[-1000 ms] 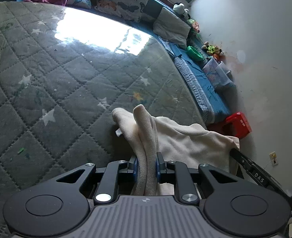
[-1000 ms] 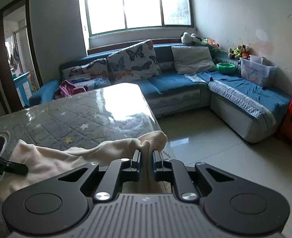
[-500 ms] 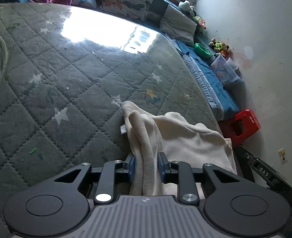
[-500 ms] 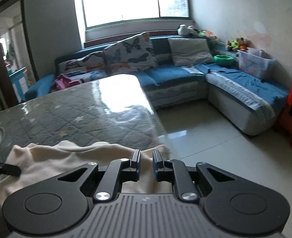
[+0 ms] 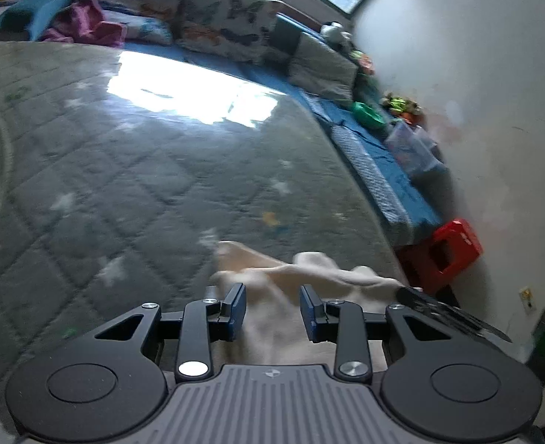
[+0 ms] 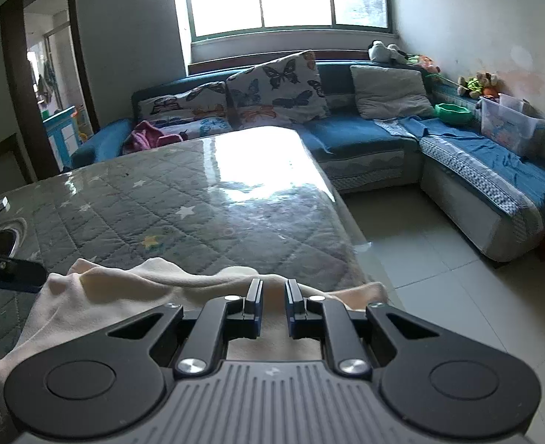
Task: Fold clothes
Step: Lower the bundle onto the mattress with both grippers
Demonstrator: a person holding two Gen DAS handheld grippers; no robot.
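**Cream cloth at the near corner of the quilted table**

We see, largest first, the table point(image 6: 183, 199), covered in grey quilting with small stars and a glossy sheet that mirrors the window. Behind and beside it runs the blue sofa point(image 6: 361, 140), which carries butterfly cushions point(image 6: 276, 88), a grey cushion point(image 6: 390, 90), a pink garment point(image 6: 144, 135), a green bowl point(image 6: 453, 113) and a clear box point(image 6: 509, 125). A red stool point(image 5: 453, 248) stands on the floor near the sofa's end.

The cloth point(image 6: 124, 288), cream and soft, lies bunched on the table's near right corner, its far edge raised in folds and one corner reaching the table's edge. In the left wrist view, which is blurred, we see the same cloth point(image 5: 290, 288) spread below the gripper.

The left gripper point(image 5: 272, 310) has just been opening: its blue pads point(image 5: 237, 309) stand apart, with cloth lying between them but not pressed. The right gripper point(image 6: 272, 303) has its jaws close together with a narrow gap; we see cloth behind and below that gap, yet we cannot tell whether any fold is pinched. In the right view the left gripper's finger point(image 6: 9, 273) shows at the cloth's left edge.
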